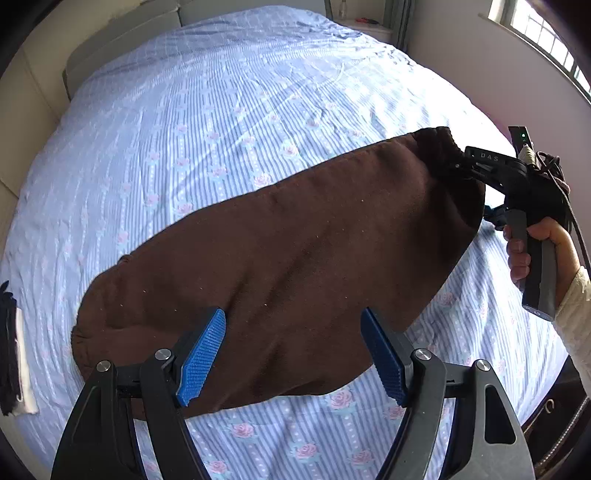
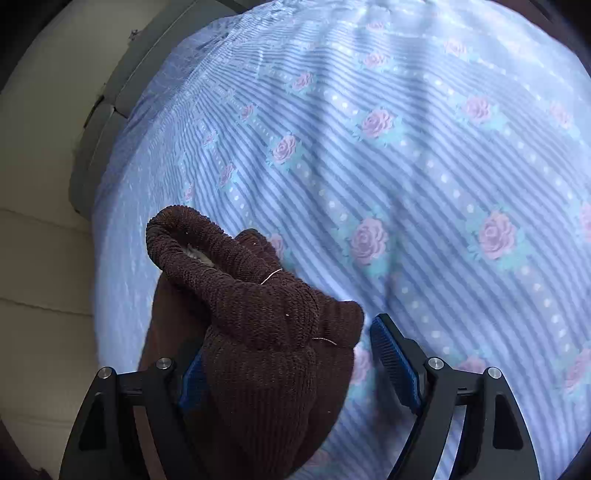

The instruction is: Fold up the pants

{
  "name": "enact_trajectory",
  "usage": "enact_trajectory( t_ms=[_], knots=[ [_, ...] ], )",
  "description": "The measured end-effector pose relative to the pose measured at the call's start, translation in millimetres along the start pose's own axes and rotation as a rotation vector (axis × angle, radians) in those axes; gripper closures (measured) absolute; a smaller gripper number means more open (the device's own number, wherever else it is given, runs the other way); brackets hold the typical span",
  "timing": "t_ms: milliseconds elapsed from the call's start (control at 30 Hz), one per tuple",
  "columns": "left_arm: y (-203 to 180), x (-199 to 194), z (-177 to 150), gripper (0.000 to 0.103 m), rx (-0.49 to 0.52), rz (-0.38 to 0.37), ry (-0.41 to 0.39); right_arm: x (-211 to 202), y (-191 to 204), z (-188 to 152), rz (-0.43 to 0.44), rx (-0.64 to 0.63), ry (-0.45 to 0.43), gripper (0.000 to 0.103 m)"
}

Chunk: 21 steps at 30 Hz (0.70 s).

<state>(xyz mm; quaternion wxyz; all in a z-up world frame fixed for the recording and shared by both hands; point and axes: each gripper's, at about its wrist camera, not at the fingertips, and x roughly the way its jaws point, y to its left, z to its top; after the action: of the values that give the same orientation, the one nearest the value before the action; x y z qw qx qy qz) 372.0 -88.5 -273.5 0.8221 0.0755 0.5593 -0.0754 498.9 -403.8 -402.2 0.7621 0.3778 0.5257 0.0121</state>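
Note:
Brown pants (image 1: 295, 251) lie folded lengthwise across the bed, with the ribbed waistband end at the right. My left gripper (image 1: 293, 354) hovers open over their near edge, and its blue pads (image 1: 201, 358) stand wide apart with nothing pinched. At the far right, a hand (image 1: 543, 240) holds my right gripper (image 1: 465, 162) at the waistband. In the right wrist view the bunched waistband (image 2: 236, 280) sits between the jaws of the right gripper (image 2: 291, 343). It leans on the left pad, while the right pad (image 2: 391, 354) stands clear of it with a gap.
The bed is covered by a blue striped sheet with pink roses (image 1: 240, 110) (image 2: 406, 147). A black and white cloth item (image 1: 11, 350) lies at its left edge. A padded headboard (image 1: 122, 40) stands at the back, and a wall with a window (image 1: 546, 33) is at the right.

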Motion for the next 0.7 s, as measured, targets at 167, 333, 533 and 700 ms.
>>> enact_trajectory(
  t_ms=[167,333,533,700],
  knots=[
    [1,4,3,0.028,-0.03,-0.017,0.031,2,-3,3,0.007,0.014,0.025,0.067],
    [3,3,7,0.028,-0.031,-0.023,0.011,-62,23,-14,-0.055,-0.05,-0.123,0.073],
    [25,46,-5,0.028,-0.115,-0.021,0.132,-62,16,-17,-0.171,-0.046,-0.094,0.073],
    [11,80,-21,0.023,-0.041,-0.009,0.183,-78,54,-17,-0.197,-0.168,-0.129,0.072]
  ],
)
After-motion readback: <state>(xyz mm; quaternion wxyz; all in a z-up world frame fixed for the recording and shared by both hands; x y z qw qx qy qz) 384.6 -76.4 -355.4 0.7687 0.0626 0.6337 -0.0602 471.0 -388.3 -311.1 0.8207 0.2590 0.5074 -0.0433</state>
